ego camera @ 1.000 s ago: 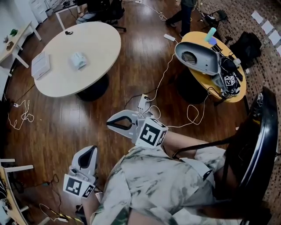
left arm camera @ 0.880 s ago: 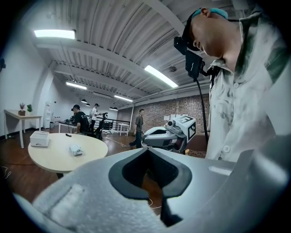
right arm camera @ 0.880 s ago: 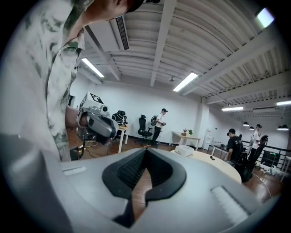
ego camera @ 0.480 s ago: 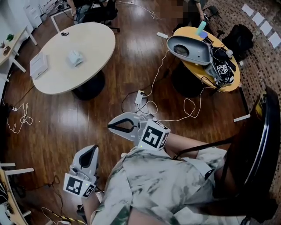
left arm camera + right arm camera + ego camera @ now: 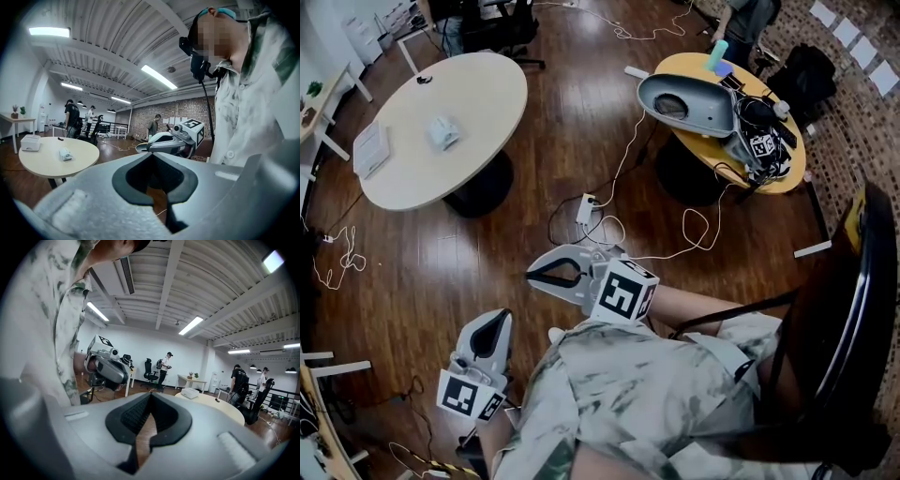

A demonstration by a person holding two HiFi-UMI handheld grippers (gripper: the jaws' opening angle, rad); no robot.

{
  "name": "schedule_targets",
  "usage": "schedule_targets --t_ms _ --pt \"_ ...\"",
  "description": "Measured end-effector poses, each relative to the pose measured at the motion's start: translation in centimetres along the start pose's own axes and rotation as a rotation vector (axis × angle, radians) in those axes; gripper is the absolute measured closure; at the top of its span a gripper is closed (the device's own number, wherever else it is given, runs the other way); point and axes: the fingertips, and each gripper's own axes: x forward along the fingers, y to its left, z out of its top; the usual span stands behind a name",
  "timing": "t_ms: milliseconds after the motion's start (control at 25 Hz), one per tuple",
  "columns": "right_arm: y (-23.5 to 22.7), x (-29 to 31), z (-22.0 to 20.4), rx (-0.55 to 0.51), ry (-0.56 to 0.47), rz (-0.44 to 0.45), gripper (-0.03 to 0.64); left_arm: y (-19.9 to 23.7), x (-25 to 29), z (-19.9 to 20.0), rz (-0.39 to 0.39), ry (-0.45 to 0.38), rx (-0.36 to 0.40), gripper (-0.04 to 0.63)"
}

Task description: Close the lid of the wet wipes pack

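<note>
A small white pack point(image 5: 442, 131) lies on the round cream table point(image 5: 478, 98) at the far left, beside a flat white box point(image 5: 370, 148); its lid is too small to make out. The left gripper view shows the same pack point(image 5: 64, 153) and box point(image 5: 31, 142) far off. My left gripper point(image 5: 499, 317) hangs low by my body, pointing away from me, jaws shut on nothing. My right gripper point(image 5: 532, 272) is held in front of my chest, pointing left, also shut and empty. Both are far from the table. Each gripper view shows its own closed jaws, left point(image 5: 151, 154) and right point(image 5: 151, 394).
A yellow round table point(image 5: 787, 173) at the upper right carries a grey device point(image 5: 689, 103) and cables. A power strip point(image 5: 585, 208) and white cords lie on the wooden floor between the tables. A black chair point(image 5: 853, 309) stands at my right. People stand at the back.
The head view has shifted: both tables slid left and up in the picture. Both grippers stay shut, in nearly the same place by my body.
</note>
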Motion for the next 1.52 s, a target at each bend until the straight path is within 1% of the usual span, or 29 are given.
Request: schedule_targets --t_ms 240,480,920,1520 --pt "0.0 -3.0 -1.9 0.017 0.024 0.003 0.614 -2.2 2.3 -0.3 -0.005 0.016 0.003 0.595" --pt "0.4 -4.1 -2.1 0.015 0.022 0.019 0.614 -3.1 2.8 -0.5 0.008 0.021 -0.006 0.595" --pt "1.4 -4.5 -0.6 0.015 0.027 0.043 0.614 -3.7 2.1 -0.7 0.027 0.015 -0.011 0.595" --pt "2.0 -4.3 -0.9 -0.001 0.016 0.042 0.614 -3.8 1.7 -0.8 0.027 0.012 -0.01 0.595"
